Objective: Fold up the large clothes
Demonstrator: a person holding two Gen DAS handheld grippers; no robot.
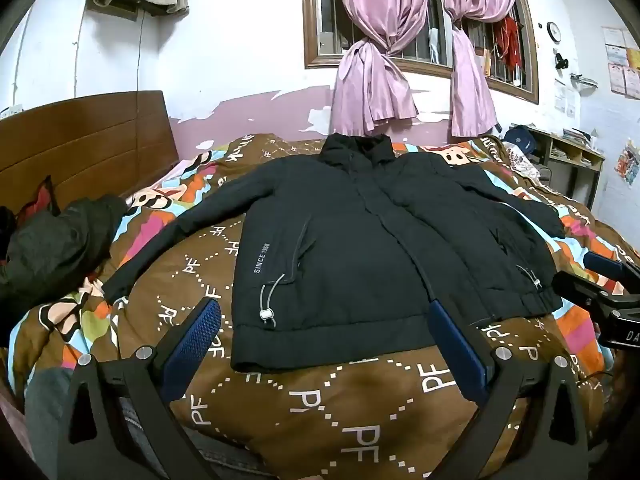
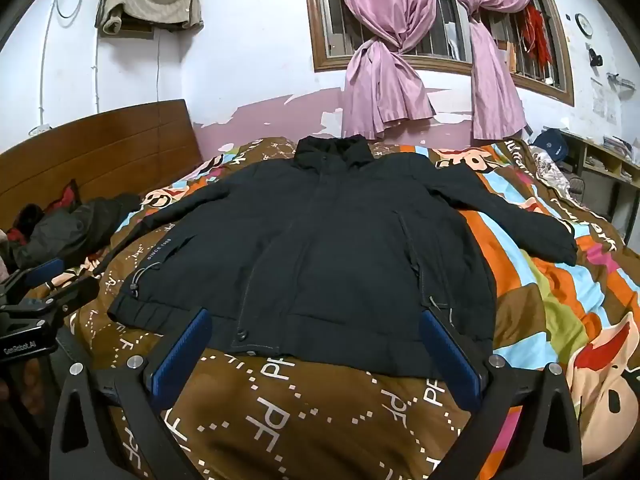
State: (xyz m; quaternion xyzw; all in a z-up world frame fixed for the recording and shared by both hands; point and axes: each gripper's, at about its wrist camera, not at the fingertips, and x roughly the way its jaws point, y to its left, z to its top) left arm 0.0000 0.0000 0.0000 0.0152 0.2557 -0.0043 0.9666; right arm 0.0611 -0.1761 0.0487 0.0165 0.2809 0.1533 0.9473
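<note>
A large black jacket [image 1: 352,240] lies flat and face up on the bed, collar toward the window, both sleeves spread out to the sides. My left gripper [image 1: 324,312] hovers open just short of the hem, nothing between its blue pads. In the right wrist view the same jacket [image 2: 328,248] fills the middle, and my right gripper [image 2: 316,324] also stands open above the hem, holding nothing. Each gripper shows at the edge of the other's view: the right gripper [image 1: 608,276] at the right, the left gripper [image 2: 40,280] at the left.
A brown patterned quilt [image 1: 320,408] covers the bed. A dark bundle of clothes [image 1: 52,240] lies at the left by the wooden headboard [image 1: 88,144]. Pink curtains [image 1: 376,60] hang at the window behind. Shelves [image 2: 604,160] stand at the right wall.
</note>
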